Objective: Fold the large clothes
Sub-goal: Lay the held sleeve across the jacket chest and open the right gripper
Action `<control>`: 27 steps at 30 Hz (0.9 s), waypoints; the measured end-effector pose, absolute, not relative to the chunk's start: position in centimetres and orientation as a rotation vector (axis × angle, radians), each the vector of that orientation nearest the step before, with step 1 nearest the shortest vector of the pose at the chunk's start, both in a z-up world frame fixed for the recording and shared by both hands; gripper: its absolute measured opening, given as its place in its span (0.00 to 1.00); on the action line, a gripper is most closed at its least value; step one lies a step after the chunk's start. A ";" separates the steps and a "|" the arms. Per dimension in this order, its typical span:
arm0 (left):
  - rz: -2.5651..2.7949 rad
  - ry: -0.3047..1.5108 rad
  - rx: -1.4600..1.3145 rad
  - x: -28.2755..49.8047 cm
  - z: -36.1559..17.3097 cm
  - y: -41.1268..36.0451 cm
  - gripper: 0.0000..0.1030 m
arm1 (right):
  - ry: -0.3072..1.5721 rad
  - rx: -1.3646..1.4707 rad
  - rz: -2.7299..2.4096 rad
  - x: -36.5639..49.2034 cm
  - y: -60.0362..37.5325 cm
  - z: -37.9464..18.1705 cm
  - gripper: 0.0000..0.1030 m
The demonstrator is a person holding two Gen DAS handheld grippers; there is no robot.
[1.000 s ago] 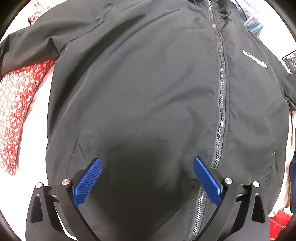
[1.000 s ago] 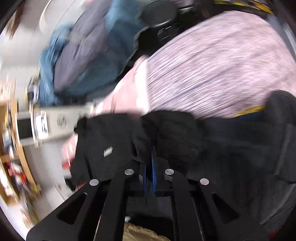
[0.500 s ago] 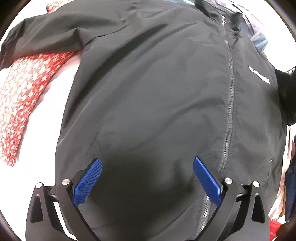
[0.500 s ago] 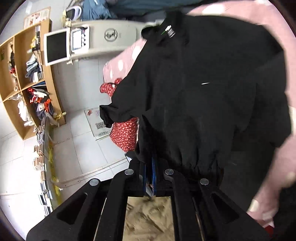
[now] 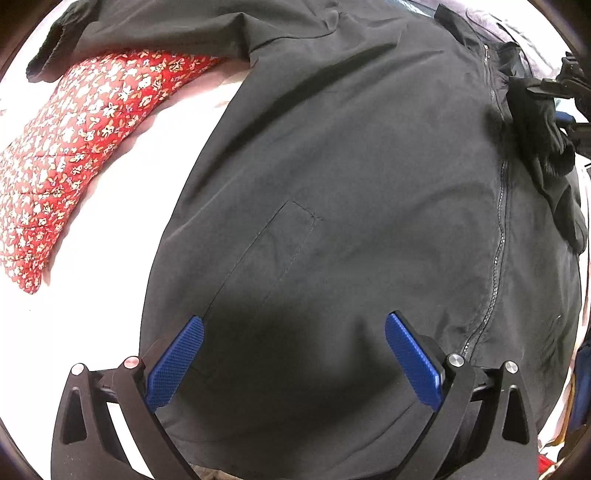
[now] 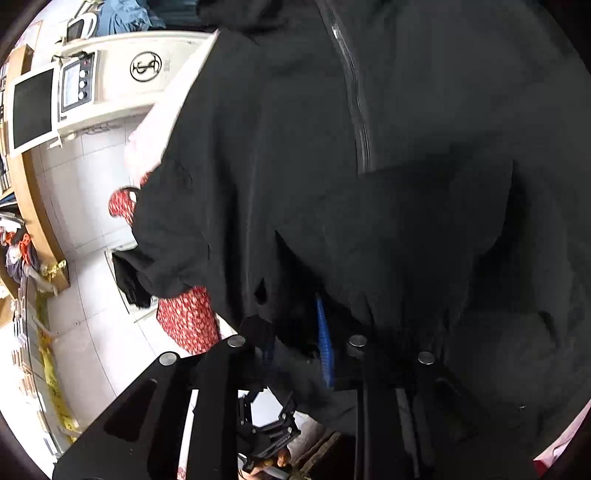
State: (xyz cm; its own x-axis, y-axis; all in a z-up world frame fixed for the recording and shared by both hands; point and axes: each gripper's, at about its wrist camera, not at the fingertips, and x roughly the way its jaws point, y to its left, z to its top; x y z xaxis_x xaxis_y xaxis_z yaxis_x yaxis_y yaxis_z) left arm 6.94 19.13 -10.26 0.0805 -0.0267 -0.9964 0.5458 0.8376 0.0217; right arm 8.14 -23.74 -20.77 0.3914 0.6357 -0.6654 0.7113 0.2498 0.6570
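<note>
A black zip-up jacket [image 5: 369, 166] lies front up on a white surface [image 5: 92, 332], its zipper [image 5: 498, 240] running down the right. My left gripper [image 5: 293, 350] hangs open above the jacket's lower front, by a stitched pocket [image 5: 280, 251], holding nothing. One sleeve [image 5: 166, 33] stretches out to the upper left. The other sleeve [image 5: 543, 147] is laid across the chest from the right gripper [image 5: 565, 85]. In the right wrist view the right gripper [image 6: 295, 339] has its jaws opening, with the black cuff [image 6: 291, 354] still loose between the blue pads.
A red floral garment [image 5: 74, 147] lies left of the jacket, partly under the outstretched sleeve, and hangs over the edge [image 6: 188, 317]. Beyond the edge are a white tiled floor [image 6: 96, 206], a counter with a monitor [image 6: 33, 110] and wooden shelves [image 6: 26, 184].
The right gripper swung the sleeve down over the jacket's front and its jaws have parted. The left gripper drifted toward the jacket's left side, still open; pocket and red garment now show more.
</note>
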 end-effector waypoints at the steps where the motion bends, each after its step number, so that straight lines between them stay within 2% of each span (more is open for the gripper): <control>1: -0.454 1.437 0.448 7.0 -10.1 18.9 0.94 | 1.293 1.411 -0.064 8.0 -23.3 -20.6 0.25; 2: -0.463 1.437 0.451 6.9 -10.1 18.7 0.94 | 1.291 1.359 -0.046 7.9 -22.9 -20.0 0.37; 3: -0.472 1.436 0.457 6.7 -10.2 18.3 0.94 | 1.280 1.323 -0.033 7.7 -22.7 -19.4 0.53; 4: -0.480 1.435 0.463 6.4 -10.4 17.9 0.94 | 1.247 1.294 -0.020 7.4 -22.6 -18.7 0.88; 5: -0.496 1.435 0.475 6.4 -10.4 17.2 0.94 | 1.219 1.277 -0.033 7.2 -22.6 -18.2 0.93; 13: -0.621 1.366 0.549 5.4 -8.1 10.8 0.94 | 1.177 1.027 -0.173 3.4 -21.5 -14.9 0.93; 18: -0.686 1.341 0.590 4.5 -7.0 7.4 0.94 | 1.183 0.938 -0.406 -2.1 -22.4 -16.7 0.93; 27: -0.752 1.375 0.607 2.8 -7.8 7.2 0.94 | 1.200 0.974 -0.679 -13.3 -23.4 -20.7 0.93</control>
State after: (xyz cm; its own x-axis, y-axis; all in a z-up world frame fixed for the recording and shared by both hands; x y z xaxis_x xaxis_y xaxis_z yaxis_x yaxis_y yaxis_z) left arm 2.82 7.25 -7.78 0.0353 -0.1173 -0.9925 0.7729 0.6328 -0.0473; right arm -13.29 -23.40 -20.68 0.2554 0.0589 -0.9650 0.8575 0.4472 0.2543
